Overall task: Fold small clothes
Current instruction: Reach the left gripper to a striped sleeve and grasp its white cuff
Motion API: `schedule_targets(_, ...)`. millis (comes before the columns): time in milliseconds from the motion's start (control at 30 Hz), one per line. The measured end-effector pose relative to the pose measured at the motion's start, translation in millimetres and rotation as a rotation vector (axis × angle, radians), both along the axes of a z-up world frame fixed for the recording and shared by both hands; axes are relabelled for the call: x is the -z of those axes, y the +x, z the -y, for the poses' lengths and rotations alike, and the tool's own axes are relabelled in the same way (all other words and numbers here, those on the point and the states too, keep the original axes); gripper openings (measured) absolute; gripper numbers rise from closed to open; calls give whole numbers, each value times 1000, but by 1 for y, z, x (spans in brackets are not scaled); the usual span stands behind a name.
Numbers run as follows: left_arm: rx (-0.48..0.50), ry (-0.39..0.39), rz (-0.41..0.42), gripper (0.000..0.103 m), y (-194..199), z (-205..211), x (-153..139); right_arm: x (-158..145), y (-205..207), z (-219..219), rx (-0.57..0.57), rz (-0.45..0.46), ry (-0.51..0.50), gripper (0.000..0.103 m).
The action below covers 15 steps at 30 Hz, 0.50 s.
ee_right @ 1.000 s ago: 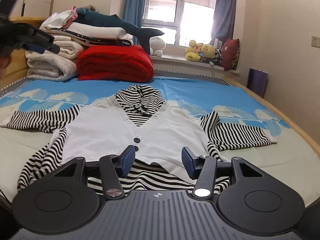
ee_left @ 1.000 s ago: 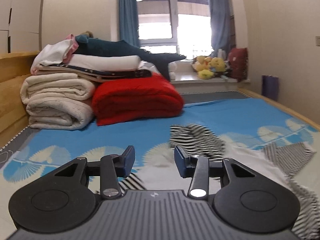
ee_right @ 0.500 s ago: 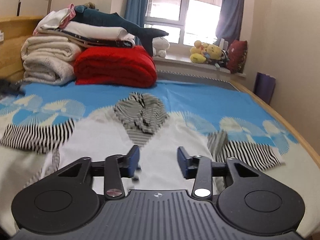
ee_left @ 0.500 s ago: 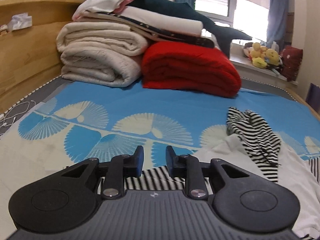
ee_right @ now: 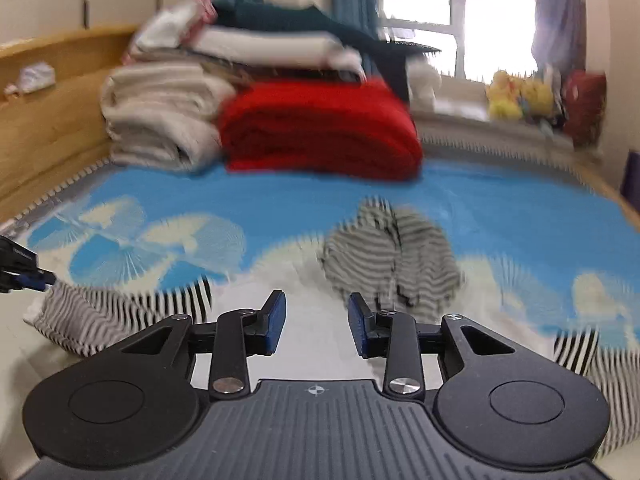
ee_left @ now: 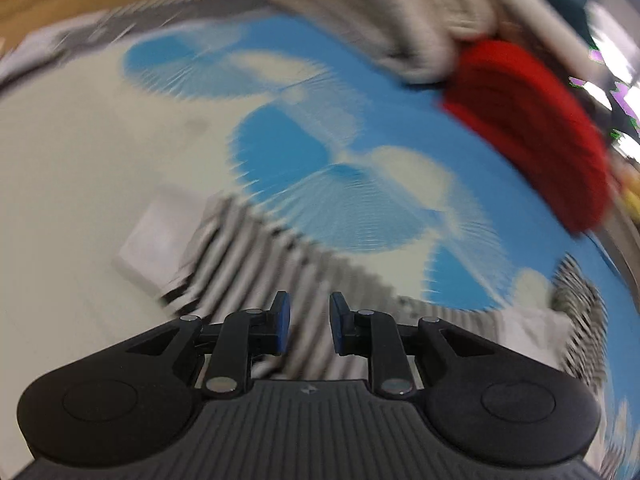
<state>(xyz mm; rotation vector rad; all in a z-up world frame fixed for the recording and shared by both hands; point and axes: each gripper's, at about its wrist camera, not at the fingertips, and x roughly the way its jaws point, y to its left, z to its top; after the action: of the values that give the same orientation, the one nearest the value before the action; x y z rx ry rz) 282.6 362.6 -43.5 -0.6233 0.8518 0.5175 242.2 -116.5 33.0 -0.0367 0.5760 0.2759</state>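
Note:
A small white top with black-and-white striped sleeves and hood lies flat on the blue patterned sheet (ee_right: pixel 280 200). In the blurred left wrist view my left gripper (ee_left: pixel 309 316) points down over its striped sleeve (ee_left: pixel 248 256), near the white cuff (ee_left: pixel 160 240). Its jaws are closing, with a gap still between them and no cloth in it. My right gripper (ee_right: pixel 316 316) hovers over the white body (ee_right: pixel 312 280), just short of the striped hood (ee_right: pixel 392 256), jaws apart and empty. The left gripper's tip (ee_right: pixel 24 276) shows at the left edge, by the sleeve's end (ee_right: pixel 100 312).
A folded red blanket (ee_right: pixel 320 128) and cream blankets (ee_right: pixel 160 120) are stacked at the head of the bed, with a plush shark on top. A wooden headboard (ee_right: pixel 48 100) runs along the left. Plush toys (ee_right: pixel 516 96) sit on the window sill.
The left view has swung down and rolled onto the striped sleeve, and its jaws have narrowed. The right gripper has moved forward over the top toward the hood, jaws narrower than before.

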Motion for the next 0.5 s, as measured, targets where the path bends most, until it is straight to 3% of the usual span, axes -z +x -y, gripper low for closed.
schedule_targets(100,-128,-77,-34,24,-9,-27,21,12,10,4,-42,-118,64,36)
schedule_targets(267,-263,-143,-66,31,-21,-48,42,16,10,11,-63,-59,-10,38)
schedule_targets(433,-353,-186,-94,30,-24,-50,58,23,23,40,2,-138,41,38)
schedule_targets(500,-333,-151,-91,12,-20,-45,55,23,25,54,41,-168,70,38)
